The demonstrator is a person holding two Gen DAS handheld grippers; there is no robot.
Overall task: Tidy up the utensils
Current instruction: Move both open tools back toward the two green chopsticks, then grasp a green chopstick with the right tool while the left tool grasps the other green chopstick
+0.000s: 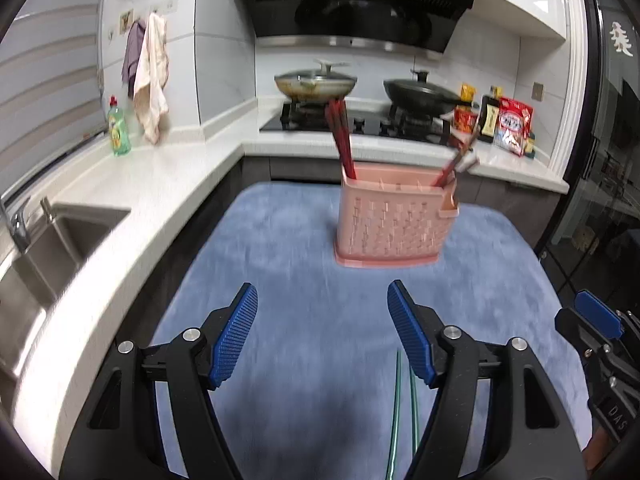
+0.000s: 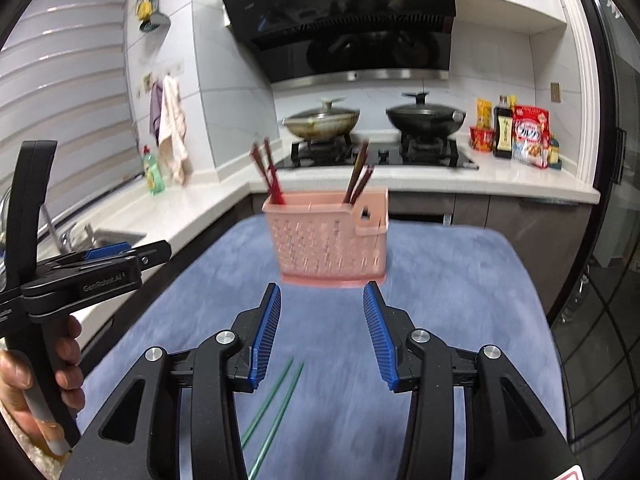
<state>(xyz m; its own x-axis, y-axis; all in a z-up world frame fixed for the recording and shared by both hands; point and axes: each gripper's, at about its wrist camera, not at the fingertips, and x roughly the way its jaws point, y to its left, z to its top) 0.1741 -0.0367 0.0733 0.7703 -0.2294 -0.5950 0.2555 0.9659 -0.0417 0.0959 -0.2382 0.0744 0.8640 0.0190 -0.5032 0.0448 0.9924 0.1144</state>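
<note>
Left tool (image 1: 322, 332) open and empty, hovering over the blue mat (image 1: 280, 264) on the worktop, nothing between its blue pads. Just right of centre, a pair of green chopsticks (image 2: 272, 408) lying loose on the mat, side by side, near the right tool's left finger and not yet gripped. Right tool (image 2: 322, 332) likewise spread wide, holding nothing. Beyond both, a pink slotted utensil basket (image 2: 332, 240) standing upright on the mat: red chopsticks (image 2: 270, 176) leaning in its left end, darker brown ones (image 2: 358, 178) in its right end, the middle apparently free, though dividers too blurred to count. Judging from this, the picking-up step for the green pair; next, probably lowering over the sticks, closing across both together, then tipping them upright into the basket. Risk of pinching only one stick.
</note>
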